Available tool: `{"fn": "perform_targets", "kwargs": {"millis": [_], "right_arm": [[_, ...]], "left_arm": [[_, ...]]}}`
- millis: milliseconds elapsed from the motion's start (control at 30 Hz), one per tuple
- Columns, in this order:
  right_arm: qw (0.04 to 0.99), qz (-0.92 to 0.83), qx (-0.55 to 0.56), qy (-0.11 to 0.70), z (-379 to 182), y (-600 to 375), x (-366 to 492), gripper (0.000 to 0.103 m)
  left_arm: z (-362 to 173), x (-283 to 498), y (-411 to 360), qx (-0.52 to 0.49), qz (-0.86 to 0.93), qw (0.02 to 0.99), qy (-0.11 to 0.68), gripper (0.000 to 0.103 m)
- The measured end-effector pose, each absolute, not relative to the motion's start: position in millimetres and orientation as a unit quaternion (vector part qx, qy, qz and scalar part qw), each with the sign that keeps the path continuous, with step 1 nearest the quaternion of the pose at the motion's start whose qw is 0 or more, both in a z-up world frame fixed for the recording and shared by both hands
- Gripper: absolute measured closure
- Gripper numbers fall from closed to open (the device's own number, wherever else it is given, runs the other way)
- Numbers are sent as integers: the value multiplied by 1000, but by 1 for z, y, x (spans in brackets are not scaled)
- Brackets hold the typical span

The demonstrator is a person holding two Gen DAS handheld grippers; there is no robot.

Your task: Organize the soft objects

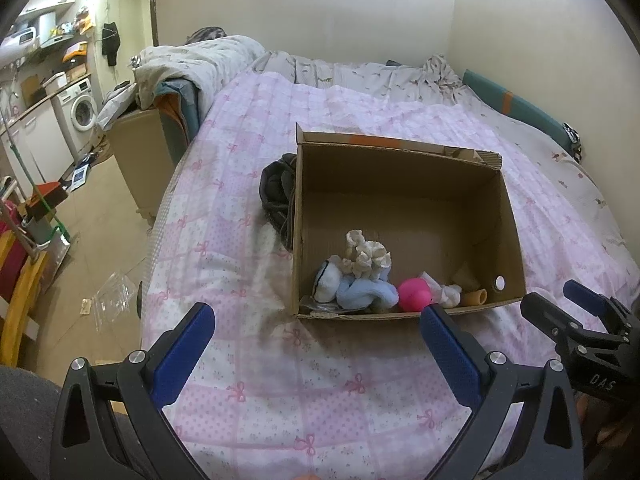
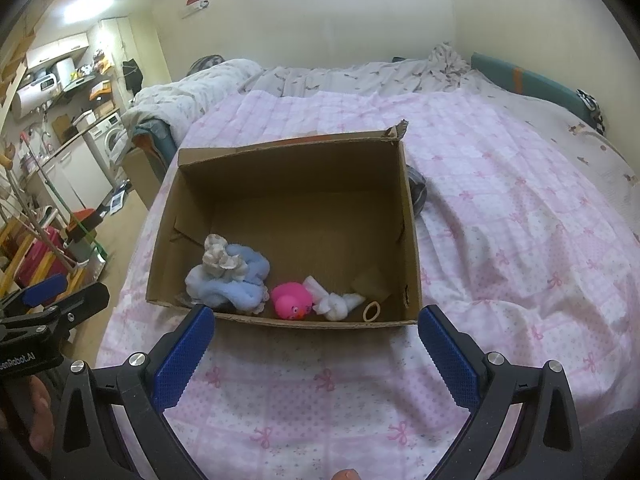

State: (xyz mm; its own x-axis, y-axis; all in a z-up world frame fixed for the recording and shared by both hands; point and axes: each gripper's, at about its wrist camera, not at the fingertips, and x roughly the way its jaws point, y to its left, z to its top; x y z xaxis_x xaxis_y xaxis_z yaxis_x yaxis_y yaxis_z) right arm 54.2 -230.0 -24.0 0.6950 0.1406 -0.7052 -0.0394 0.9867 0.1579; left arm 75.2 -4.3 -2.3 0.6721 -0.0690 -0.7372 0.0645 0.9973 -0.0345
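Observation:
An open cardboard box [image 1: 508,208] [image 2: 408,216] stands on the pink bow-patterned bed. Along its near wall lie a light blue cloth [image 1: 366,294] [image 2: 240,280], a cream scrunchie [image 1: 366,256] [image 2: 222,256], a white plush piece [image 1: 327,282], a pink rubber duck [image 1: 414,295] [image 2: 291,296], a white fabric piece [image 1: 448,294] [image 2: 338,305] and a tan tube [image 1: 474,297] [image 2: 372,312]. My left gripper [image 1: 318,320] is open and empty just in front of the box. My right gripper [image 2: 318,320] is open and empty too; it also shows in the left wrist view [image 1: 556,300].
A dark bundled garment [image 1: 278,192] [image 2: 416,190] lies against the box's outer side. Crumpled bedding [image 1: 200,64] is piled at the bed's far end. A kitchen area with a washing machine [image 1: 80,110] lies left, with clutter on the floor.

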Motion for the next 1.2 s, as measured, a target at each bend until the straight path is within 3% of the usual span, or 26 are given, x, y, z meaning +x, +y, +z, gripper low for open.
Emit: {"fn": "perform_targets", "kwargs": {"millis": [1200], "right_arm": [[920, 50, 68, 383, -21, -232, 56, 0]], "left_arm": [[-4, 75, -4, -3, -35, 914, 403, 1]]}}
